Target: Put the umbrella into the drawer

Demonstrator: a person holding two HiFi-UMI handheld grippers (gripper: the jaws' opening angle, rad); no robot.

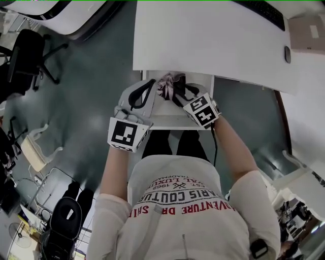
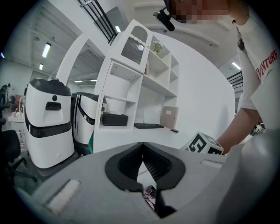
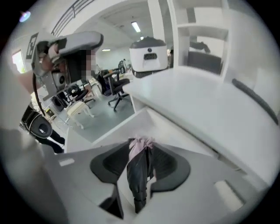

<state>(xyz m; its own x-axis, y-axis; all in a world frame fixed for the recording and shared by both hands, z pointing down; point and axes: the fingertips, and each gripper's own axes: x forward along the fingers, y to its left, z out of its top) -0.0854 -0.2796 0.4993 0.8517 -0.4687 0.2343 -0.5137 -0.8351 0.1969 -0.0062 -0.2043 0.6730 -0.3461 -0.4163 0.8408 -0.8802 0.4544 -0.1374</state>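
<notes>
The folded umbrella [image 1: 169, 85], black with a pink ruffled end, hangs over the open white drawer [image 1: 172, 122] under the desk. My right gripper [image 1: 179, 91] is shut on it. In the right gripper view the umbrella [image 3: 139, 173] stands upright between the black pads, pink end up, with the drawer [image 3: 103, 133] behind it. My left gripper [image 1: 150, 83] is at the drawer's left side, shut with nothing in it. In the left gripper view its pads [image 2: 131, 164] meet at the tips, and a bit of the umbrella [image 2: 150, 193] shows below them.
The white desk [image 1: 203, 35] lies above the drawer, with a keyboard [image 1: 260, 12] and a mouse [image 1: 288, 54] at its far right. A black office chair [image 1: 25, 56] stands far left. A white shelf unit [image 2: 140, 87] and white machines [image 2: 46, 122] show beyond the left gripper.
</notes>
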